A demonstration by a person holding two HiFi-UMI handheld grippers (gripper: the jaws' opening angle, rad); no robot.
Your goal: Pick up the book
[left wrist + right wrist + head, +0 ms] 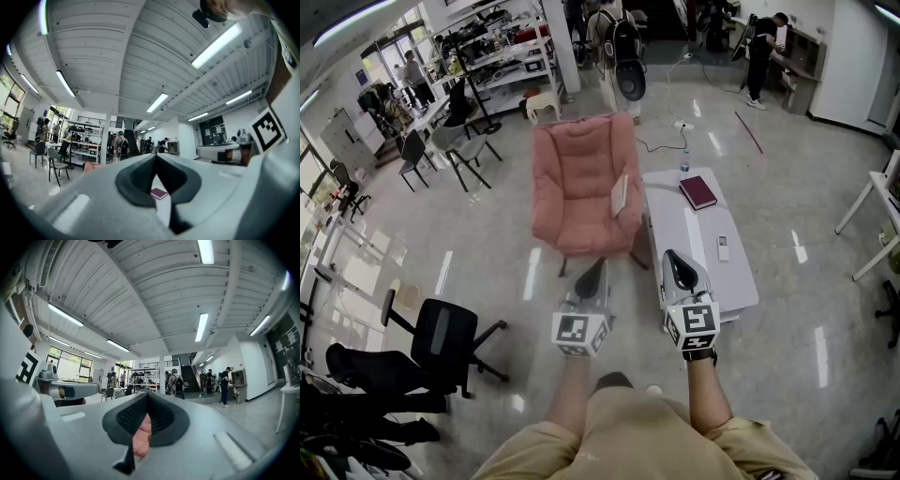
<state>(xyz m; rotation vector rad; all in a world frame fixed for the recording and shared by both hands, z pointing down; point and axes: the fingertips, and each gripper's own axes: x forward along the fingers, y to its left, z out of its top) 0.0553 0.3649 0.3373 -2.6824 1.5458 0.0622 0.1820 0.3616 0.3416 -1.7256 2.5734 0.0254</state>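
Observation:
The dark red book (697, 192) lies flat at the far end of a low white table (694, 267), ahead of me and to the right. In the left gripper view the book (159, 193) shows small through the hollow between the fingers. My left gripper (600, 264) is held level over the floor near the armchair's front, well short of the book, its jaws meeting at the tip (155, 157) with nothing in them. My right gripper (671, 255) hovers over the near part of the table, also shut and empty (148, 397).
A pink armchair (581, 183) stands left of the table with a thin pale book (621, 195) leaning in it. A white remote (723, 247) lies on the table; a water bottle (684, 161) stands beyond it. A black office chair (441, 342) is at near left.

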